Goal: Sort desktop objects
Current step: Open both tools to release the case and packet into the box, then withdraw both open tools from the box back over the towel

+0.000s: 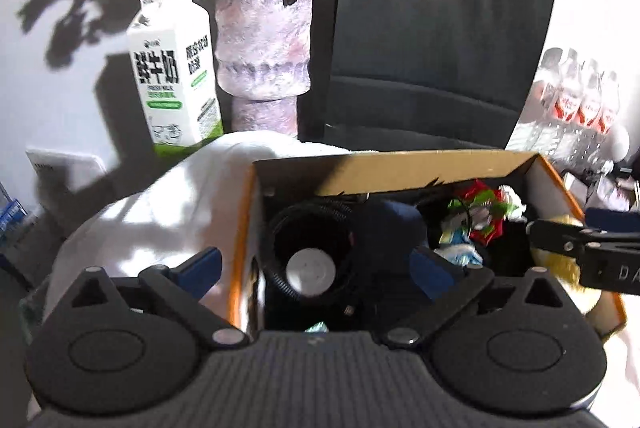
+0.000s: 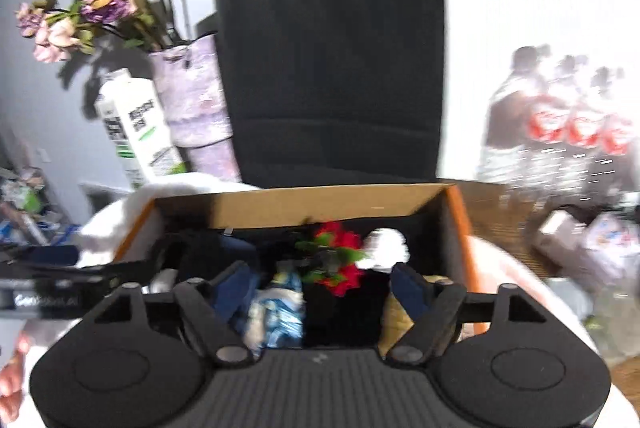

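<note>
An open cardboard box (image 1: 400, 170) with orange edges sits in front of both grippers; it also shows in the right wrist view (image 2: 320, 202). Inside lie a black coiled cable around a white disc (image 1: 311, 270), a dark blue object (image 1: 384, 228), a red and green artificial flower (image 1: 484, 212) and a blue-white packet (image 2: 280, 304). My left gripper (image 1: 316, 268) is open above the box's left part, holding nothing. My right gripper (image 2: 324, 284) is open above the box's middle, empty; it also reaches in from the right of the left wrist view (image 1: 568, 244).
Behind the box stand a milk carton (image 1: 176, 72), a purple vase (image 1: 264, 44) with dried flowers and a black paper bag (image 1: 436, 40). A white towel (image 1: 160, 212) lies left of the box. Wrapped water bottles (image 1: 580, 96) stand at the right.
</note>
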